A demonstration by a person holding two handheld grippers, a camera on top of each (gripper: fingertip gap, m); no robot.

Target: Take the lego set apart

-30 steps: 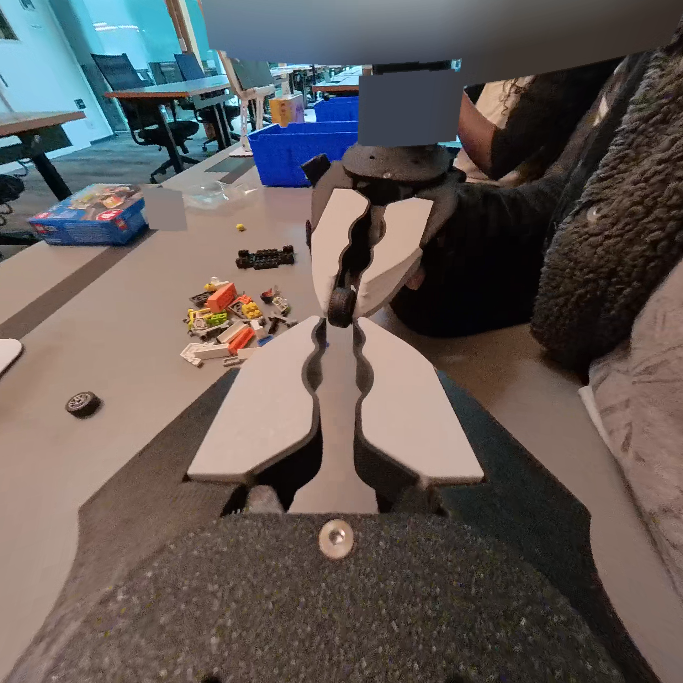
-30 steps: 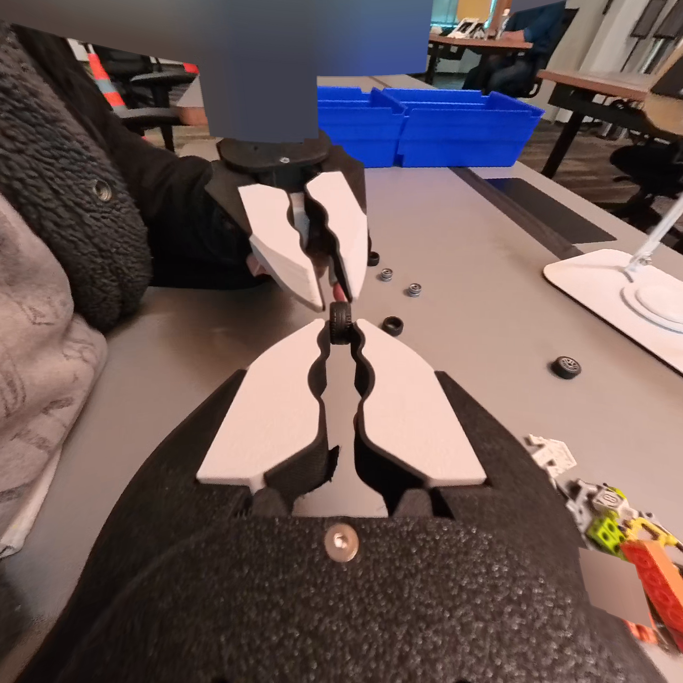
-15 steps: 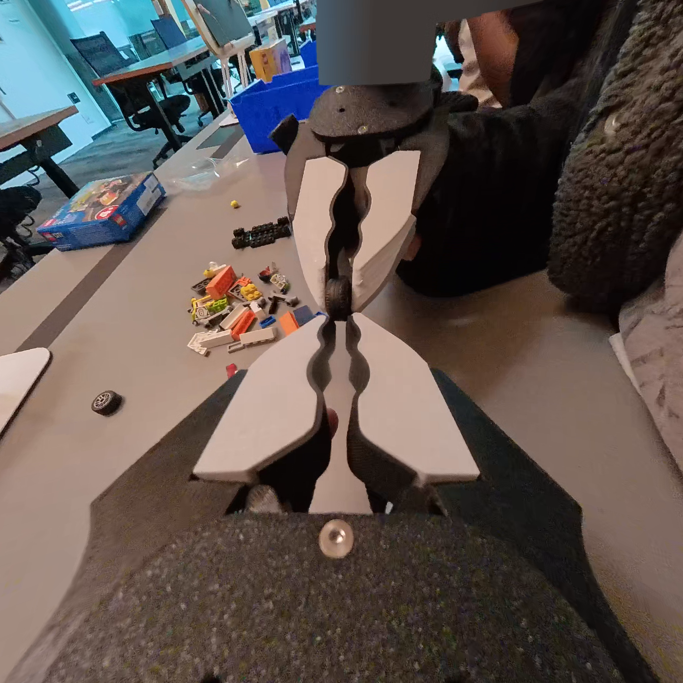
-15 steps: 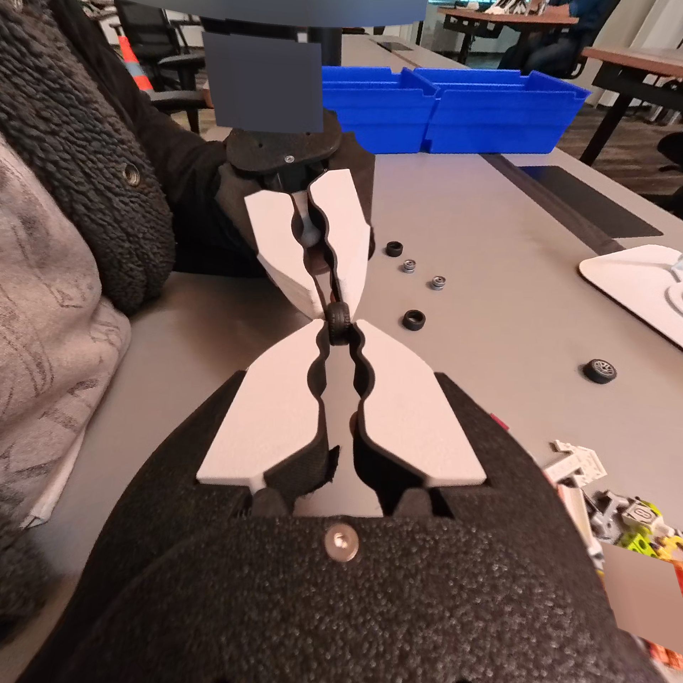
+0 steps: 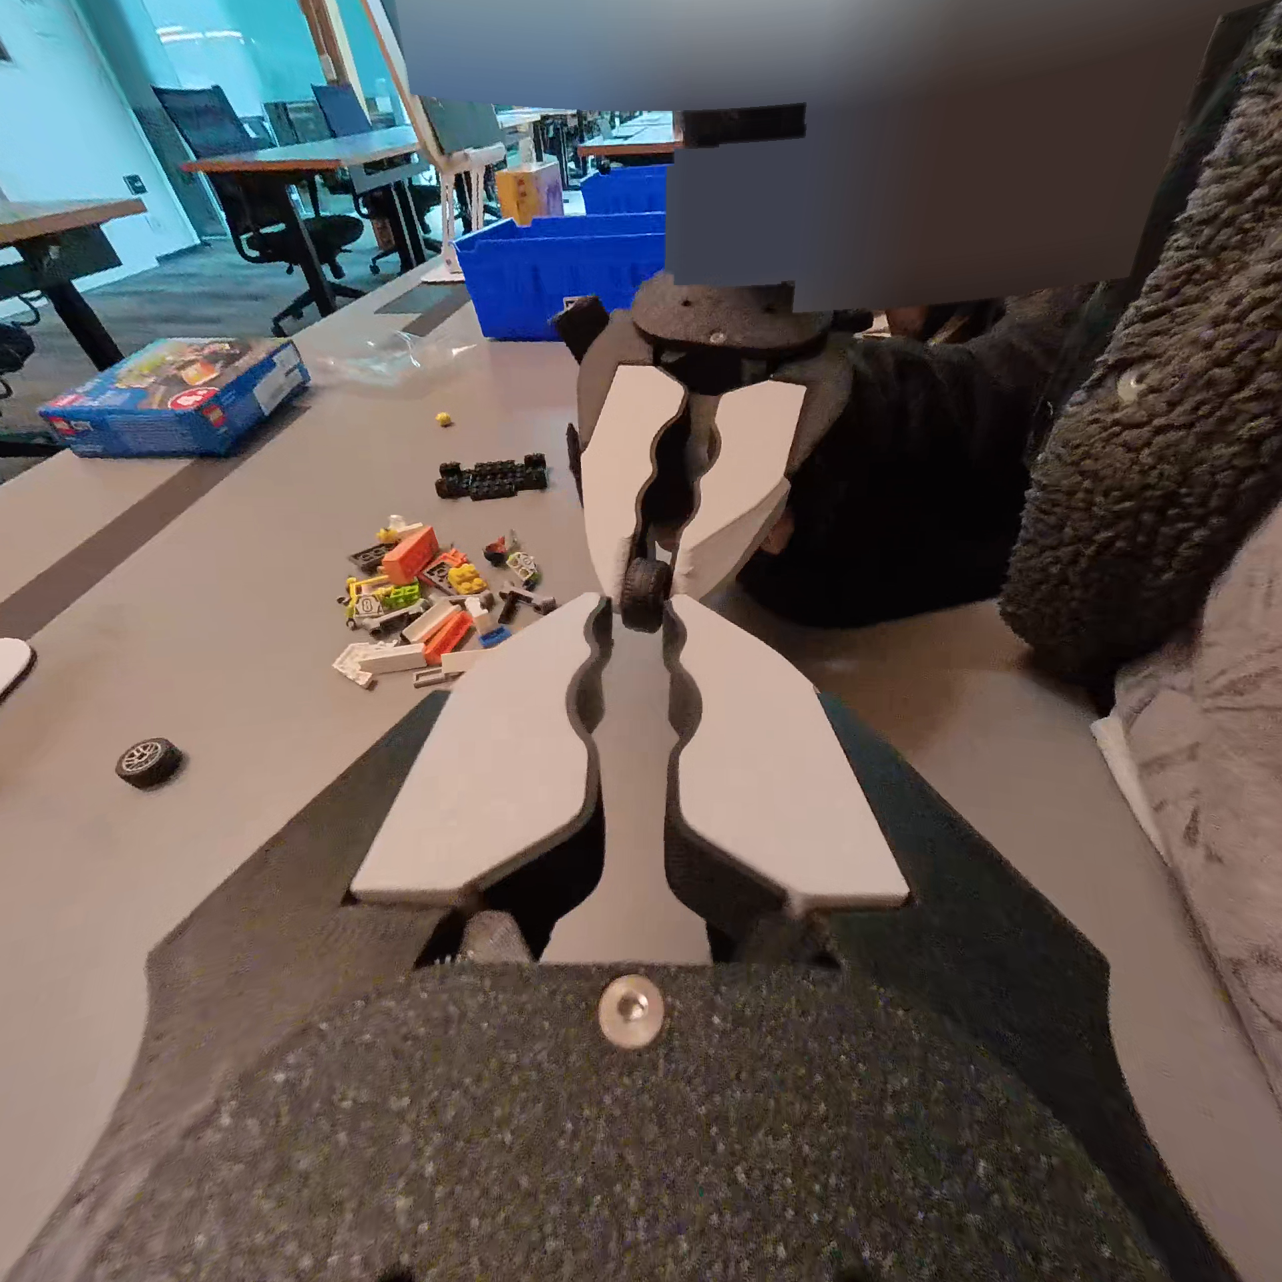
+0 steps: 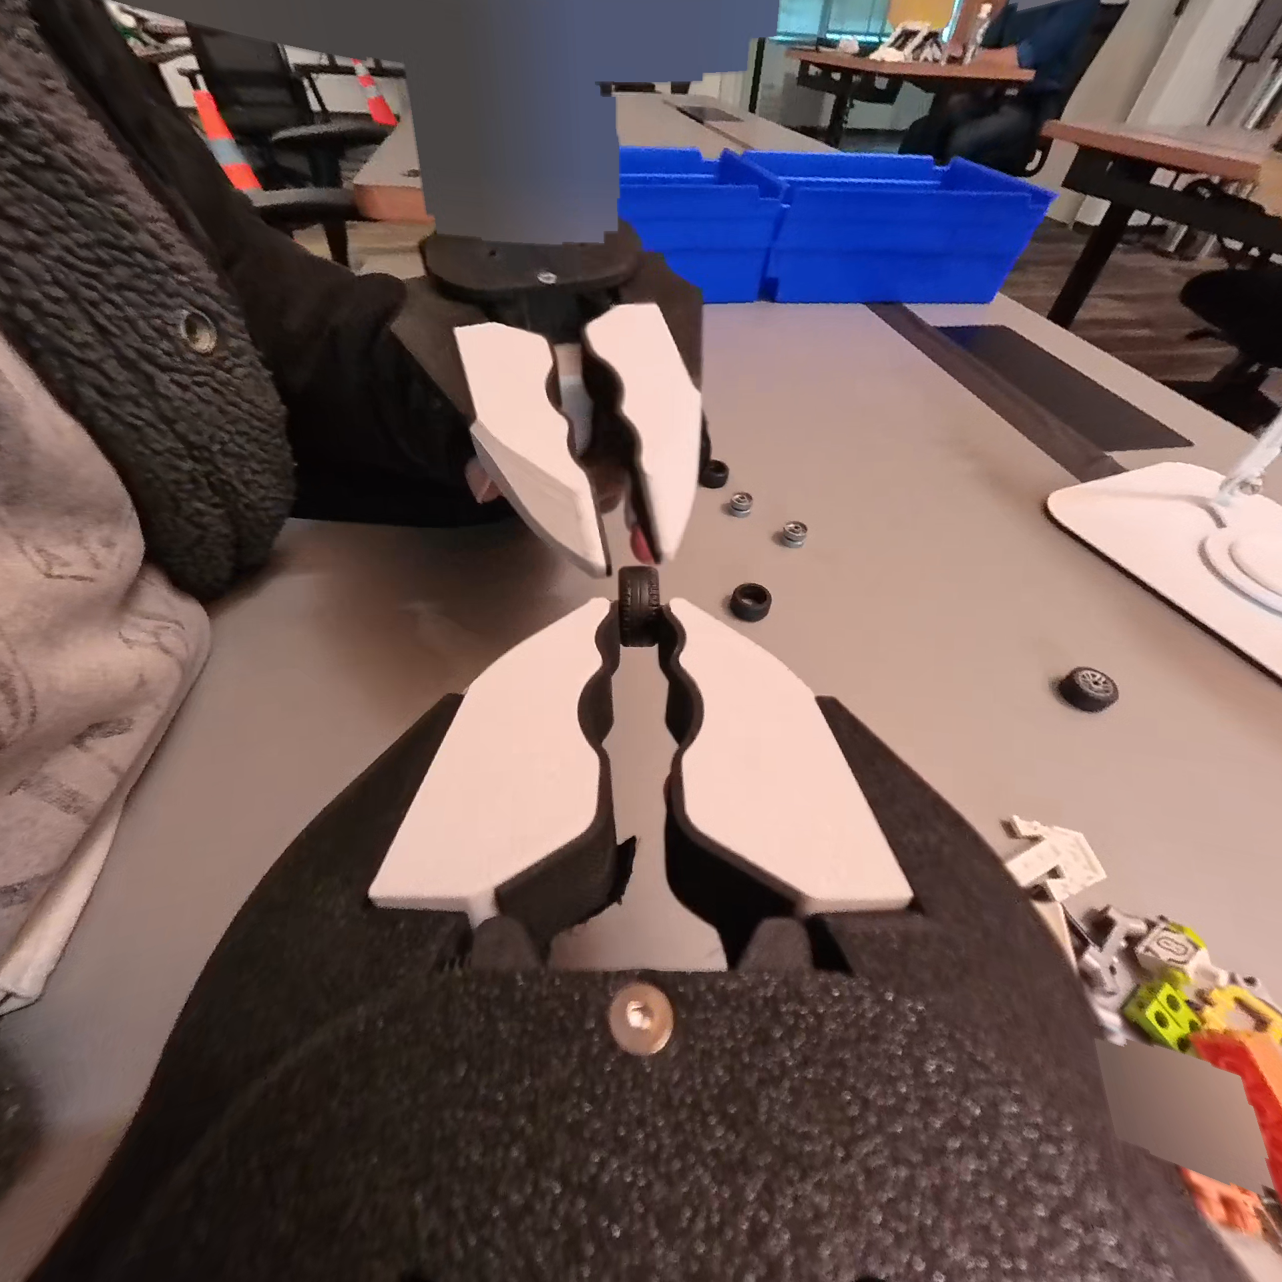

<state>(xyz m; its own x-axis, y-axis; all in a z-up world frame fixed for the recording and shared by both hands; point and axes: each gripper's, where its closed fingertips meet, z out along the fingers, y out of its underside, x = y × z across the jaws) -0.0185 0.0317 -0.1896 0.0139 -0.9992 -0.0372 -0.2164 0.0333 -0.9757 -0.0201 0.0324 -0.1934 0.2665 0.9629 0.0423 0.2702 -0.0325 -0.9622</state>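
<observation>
My right gripper [image 6: 639,617] is shut on a small black wheel [image 6: 638,600], gripping its tyre between both fingertips above the grey table [image 6: 867,430]. My left gripper [image 6: 635,558] faces it tip to tip. Its jaws are slightly apart and end just short of the wheel, with a thin gap between them. In the left wrist view the wheel [image 5: 644,593] stands at the mouth of my left gripper [image 5: 635,610], with space beside the left pad. The right gripper [image 5: 648,565] shows beyond it, clamped on the wheel.
A pile of loose bricks [image 5: 430,610], a black chassis [image 5: 492,479], a blue box [image 5: 180,399] and a wheel [image 5: 148,762] lie to the left. Loose tyres [image 6: 751,602], rims [image 6: 791,534] and a wheel [image 6: 1088,688] lie right of the grippers. Blue bins [image 6: 832,229] stand behind, a white lamp base [image 6: 1179,555] at right. The tips of both grippers are at nearly the same place.
My left gripper narrowed at the wheel half a second ago, then opened again and drew slightly back. My right gripper has kept hold of the wheel throughout.
</observation>
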